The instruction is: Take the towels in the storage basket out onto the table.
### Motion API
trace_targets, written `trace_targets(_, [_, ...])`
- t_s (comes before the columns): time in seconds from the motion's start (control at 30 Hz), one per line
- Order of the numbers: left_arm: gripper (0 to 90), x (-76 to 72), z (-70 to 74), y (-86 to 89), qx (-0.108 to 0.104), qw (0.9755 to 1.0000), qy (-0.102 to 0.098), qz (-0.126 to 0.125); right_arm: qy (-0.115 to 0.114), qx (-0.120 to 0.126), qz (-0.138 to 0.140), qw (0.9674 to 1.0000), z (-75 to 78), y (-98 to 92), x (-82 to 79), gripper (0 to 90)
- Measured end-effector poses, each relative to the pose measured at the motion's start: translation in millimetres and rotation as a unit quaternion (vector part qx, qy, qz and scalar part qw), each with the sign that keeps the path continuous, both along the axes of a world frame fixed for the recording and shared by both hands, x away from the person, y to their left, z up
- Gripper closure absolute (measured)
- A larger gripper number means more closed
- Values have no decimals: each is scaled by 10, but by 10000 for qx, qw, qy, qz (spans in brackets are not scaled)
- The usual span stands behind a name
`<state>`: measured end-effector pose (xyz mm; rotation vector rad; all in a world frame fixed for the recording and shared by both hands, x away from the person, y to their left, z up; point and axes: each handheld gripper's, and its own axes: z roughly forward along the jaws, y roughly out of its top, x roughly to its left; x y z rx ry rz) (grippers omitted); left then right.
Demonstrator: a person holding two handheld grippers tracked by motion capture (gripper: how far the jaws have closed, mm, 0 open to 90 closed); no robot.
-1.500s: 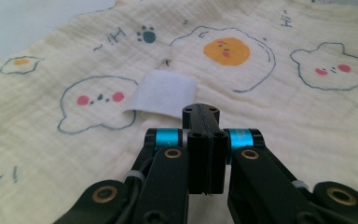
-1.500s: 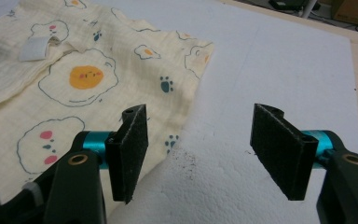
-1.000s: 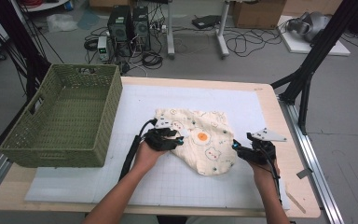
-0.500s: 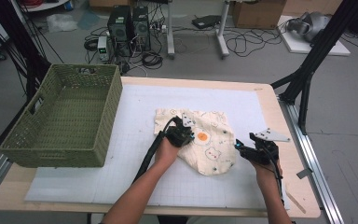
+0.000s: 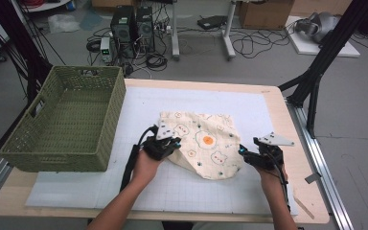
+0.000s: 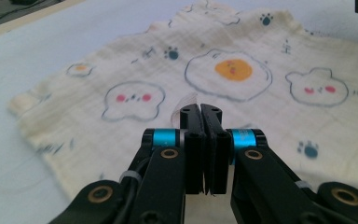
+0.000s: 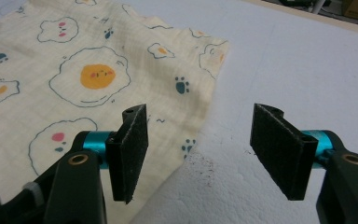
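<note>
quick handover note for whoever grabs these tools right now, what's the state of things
Left tool: jaws shut, having just closed, pinching a small fold of the printed cloth near its left edge.
Right tool: jaws open, hovering over the cloth's right edge, holding nothing.
Cloth lies rumpled and partly folded on the white mat; the green wicker basket stands to its left.
Done: left grip taken.
Left: probably grip the right edge, then fold the cloth or move it to the basket.

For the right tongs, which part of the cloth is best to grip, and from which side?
Probably the cloth's loose edge nearest the open right tongs, approached from the bare mat side. The cloth lies flat, so only its border offers something to pinch.
</note>
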<state>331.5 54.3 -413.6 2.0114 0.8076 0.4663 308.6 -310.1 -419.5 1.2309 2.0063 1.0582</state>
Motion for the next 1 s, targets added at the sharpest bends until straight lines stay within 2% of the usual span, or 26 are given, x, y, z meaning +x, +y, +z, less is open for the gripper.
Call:
trace_targets(0.1, [875,-126,-15,241,-79,9999,33,126,19,10,11,10000,0,27,-8,364])
trace_targets(0.23, [875,-299,-51,511,-386,9988,169,236,62,7,11,10000,-9,46,-8,361])
trace_targets(0.27, [875,-346,-64,555,-407,9987,192,236,75,-4,29,10000,-16,52,-5,361])
trace_targets(0.47, [874,-594,-113,694,-395,9986,346,76,220,-24,26,9998,-81,78,-18,365])
trace_targets(0.53, [864,-666,-139,732,-441,9978,483,52,243,-43,47,9997,-83,88,-33,368])
trace_targets(0.6, [767,-694,-159,760,-489,9969,604,91,252,-62,88,9996,-79,98,-54,370])
trace_targets(0.67, [612,-678,-150,809,-579,9961,615,241,267,-156,95,9995,-84,107,-82,374])
trace_targets(0.7, [578,-663,-136,833,-597,9961,577,293,259,-228,62,9994,-83,100,-102,379])
trace_targets(0.77, [520,-603,-96,880,-786,9946,456,496,245,-219,8,9995,-76,74,-131,395])
trace_targets(0.87, [496,-455,-80,916,-807,9940,408,614,296,-178,6,9994,-76,19,-178,449])
trace_targets(0.93, [489,-330,-116,905,-812,9933,516,644,425,-220,34,9988,-110,18,-203,453])
trace_targets(1.0, [489,-200,-179,869,-901,9911,698,686,528,-243,79,9983,-158,29,-218,432])
